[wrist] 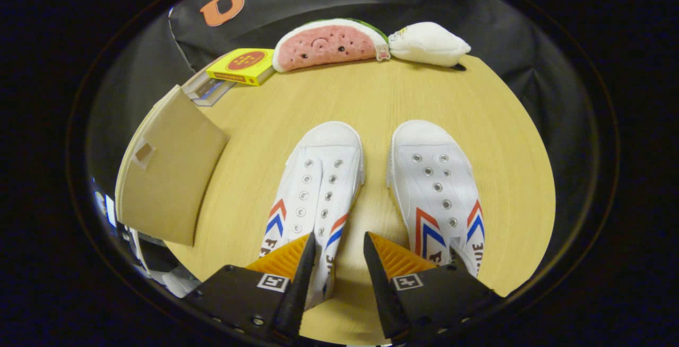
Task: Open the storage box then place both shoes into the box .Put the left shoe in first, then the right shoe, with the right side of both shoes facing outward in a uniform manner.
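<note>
Parted tongs (339, 246) above two shoes (318, 188)

Readable txt is scarce: right shoe (439, 193), just ahead of gripper (339, 249) (fingers apart, empty), shows partial "UE" on its side; yellow box (241, 66) print far beyond is too small to read.

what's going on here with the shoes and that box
A person holds a gripper above a wooden table, its fingers open and gripping nothing. Below it two white shoes stand side by side, toes pointing away: the left shoe and the right shoe. The inner side of the left shoe lies between the fingers. The cardboard box sits to the left with its flap shut, so neither shoe is packed yet.
</note>
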Available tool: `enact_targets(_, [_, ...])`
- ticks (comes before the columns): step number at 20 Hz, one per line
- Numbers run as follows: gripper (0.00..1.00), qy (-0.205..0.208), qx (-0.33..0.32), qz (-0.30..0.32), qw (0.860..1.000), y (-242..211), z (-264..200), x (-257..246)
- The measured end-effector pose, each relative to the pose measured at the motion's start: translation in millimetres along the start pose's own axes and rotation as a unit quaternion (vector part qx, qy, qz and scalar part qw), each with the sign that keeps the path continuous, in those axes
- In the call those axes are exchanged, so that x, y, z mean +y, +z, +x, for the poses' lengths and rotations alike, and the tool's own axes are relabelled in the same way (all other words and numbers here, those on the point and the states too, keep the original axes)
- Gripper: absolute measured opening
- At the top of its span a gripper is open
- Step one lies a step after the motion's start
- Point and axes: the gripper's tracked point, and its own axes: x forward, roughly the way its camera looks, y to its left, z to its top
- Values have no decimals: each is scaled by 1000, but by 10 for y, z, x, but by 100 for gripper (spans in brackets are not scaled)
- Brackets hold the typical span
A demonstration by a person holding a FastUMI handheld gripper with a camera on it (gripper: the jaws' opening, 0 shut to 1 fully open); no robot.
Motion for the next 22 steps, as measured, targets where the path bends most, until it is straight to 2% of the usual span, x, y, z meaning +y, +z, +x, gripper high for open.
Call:
enact_targets(2, [55,23,7,7,1000,67,-41,64])
enact_targets(4, [19,33,17,27,999,30,5,58])
enact_targets(5, [25,46,21,39,998,21,23,95])
enact_targets(6, [25,45,28,57,997,22,38,112])
enact_targets(7, [12,50,35,70,996,-3,33,86])
enact_targets(8, [11,55,37,82,994,12,92,100])
enact_targets(9, [4,58,35,88,994,15,14,100])
enact_targets(10, [1,60,35,87,994,35,-5,103])
enact_targets(17, [0,84,14,109,990,132,-319,378])
enact_targets(22, [0,92,-38,116,988,496,-954,837])
